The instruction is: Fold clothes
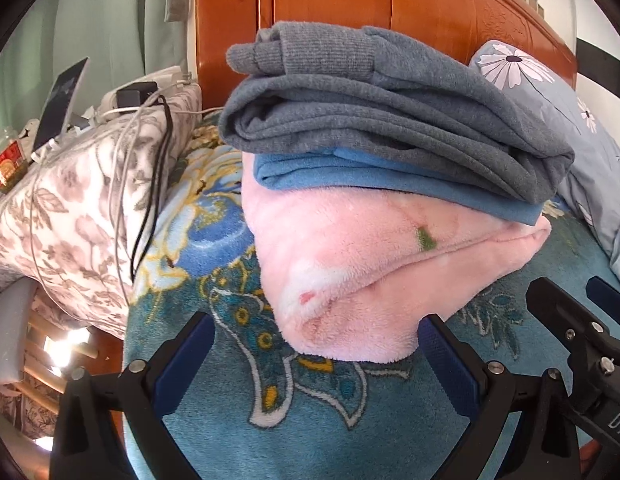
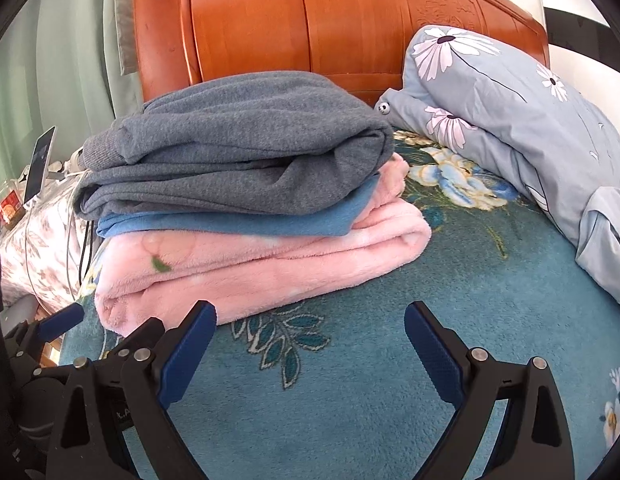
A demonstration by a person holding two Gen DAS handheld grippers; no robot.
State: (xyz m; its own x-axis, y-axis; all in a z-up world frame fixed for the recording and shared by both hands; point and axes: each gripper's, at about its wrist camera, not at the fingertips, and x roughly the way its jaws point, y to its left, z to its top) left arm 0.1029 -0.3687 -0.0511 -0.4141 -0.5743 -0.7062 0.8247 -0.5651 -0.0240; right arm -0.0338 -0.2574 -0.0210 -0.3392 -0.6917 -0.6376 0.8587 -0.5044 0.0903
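Hovering low over the teal floral blanket (image 2: 349, 420), the right gripper (image 2: 310, 332) had its blue fingers (image 2: 429, 344) spread wide with nothing between them. The left gripper (image 1: 315, 344) stood just as wide — also empty, though the near corner of the pink fleece (image 1: 349, 280) lay just past its tips at 12 o'clock.

Farther out, the clothes sat as one stack: pink fleece at the bottom, a blue garment (image 2: 230, 220) on it, a grey sweater (image 2: 238, 152) on top, all folded. Beyond, at 2 o'clock in the right view, a flowered grey-blue quilt (image 2: 509, 120) lay bunched against the orange headboard (image 2: 310, 20).

Judged step: stack finished, both tools let go. Next move — finding a loose garment, if any; none showed here, so likely a retreat.
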